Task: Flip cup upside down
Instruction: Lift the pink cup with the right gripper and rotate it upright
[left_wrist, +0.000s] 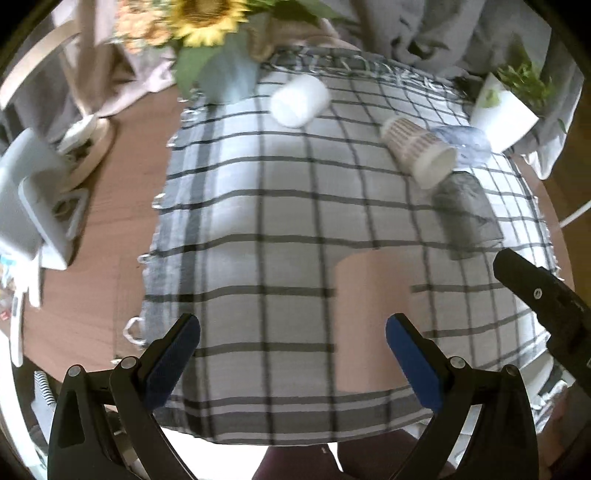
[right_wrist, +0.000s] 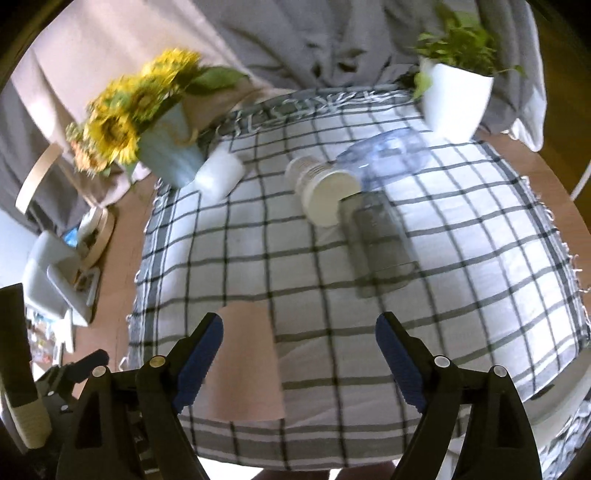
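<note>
A pink cup (left_wrist: 371, 321) stands on the checked cloth (left_wrist: 258, 221) near the front edge, wider at the base; it also shows in the right wrist view (right_wrist: 247, 362). A white cup (left_wrist: 300, 99) lies on its side at the back. A patterned paper cup (left_wrist: 419, 149) lies on its side, mouth toward me. A grey see-through cup (right_wrist: 376, 240) lies beside it, and a clear bluish cup (right_wrist: 384, 151) lies behind. My left gripper (left_wrist: 291, 354) is open and empty, left of the pink cup. My right gripper (right_wrist: 299, 358) is open and empty, right of the pink cup.
A sunflower vase (right_wrist: 162, 147) stands at the back left and a white plant pot (right_wrist: 456, 99) at the back right. White devices (left_wrist: 33, 206) sit on the wooden table left of the cloth. Grey fabric hangs behind.
</note>
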